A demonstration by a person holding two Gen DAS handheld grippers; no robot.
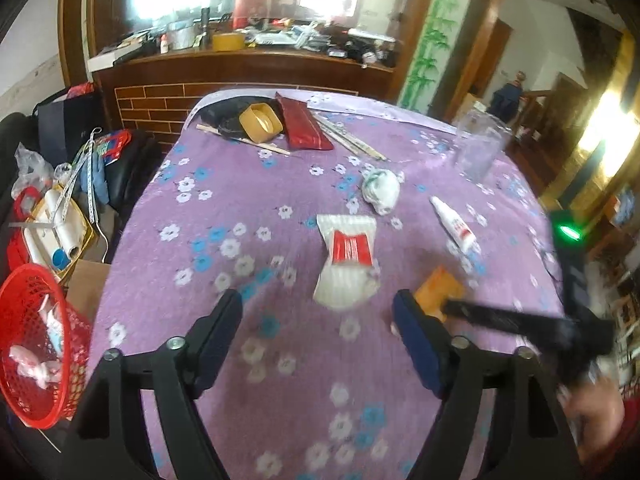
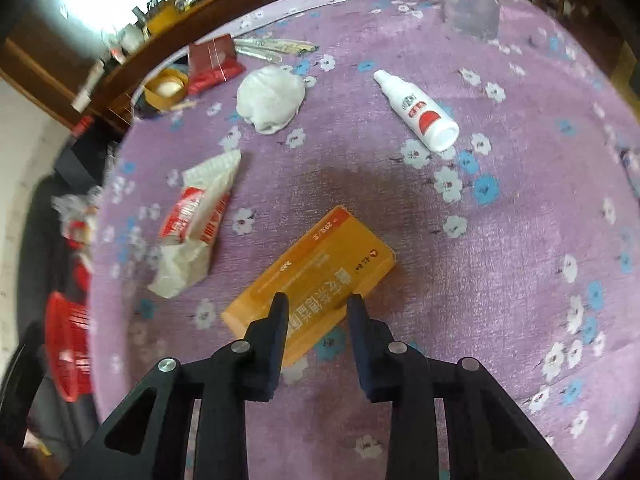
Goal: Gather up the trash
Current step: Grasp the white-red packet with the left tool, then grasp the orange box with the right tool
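Note:
An orange carton (image 2: 312, 280) lies on the purple flowered tablecloth (image 2: 500, 260). My right gripper (image 2: 318, 304) is open with its fingers either side of the carton's near end; it also shows in the left wrist view (image 1: 500, 318) reaching to the carton (image 1: 438, 290). A white and red wrapper (image 1: 348, 260) (image 2: 196, 224), a crumpled white tissue (image 1: 382, 190) (image 2: 270, 96) and a small white bottle (image 1: 456, 228) (image 2: 418, 110) lie further on. My left gripper (image 1: 318, 312) is open and empty above the cloth, near the wrapper.
A red mesh basket (image 1: 40, 344) with some scraps stands left of the table. A clear plastic cup (image 1: 480, 144), a red pouch (image 1: 304, 124), a yellow tape roll (image 1: 262, 120) and chopsticks (image 1: 352, 142) sit at the far side. Clutter fills the floor at left.

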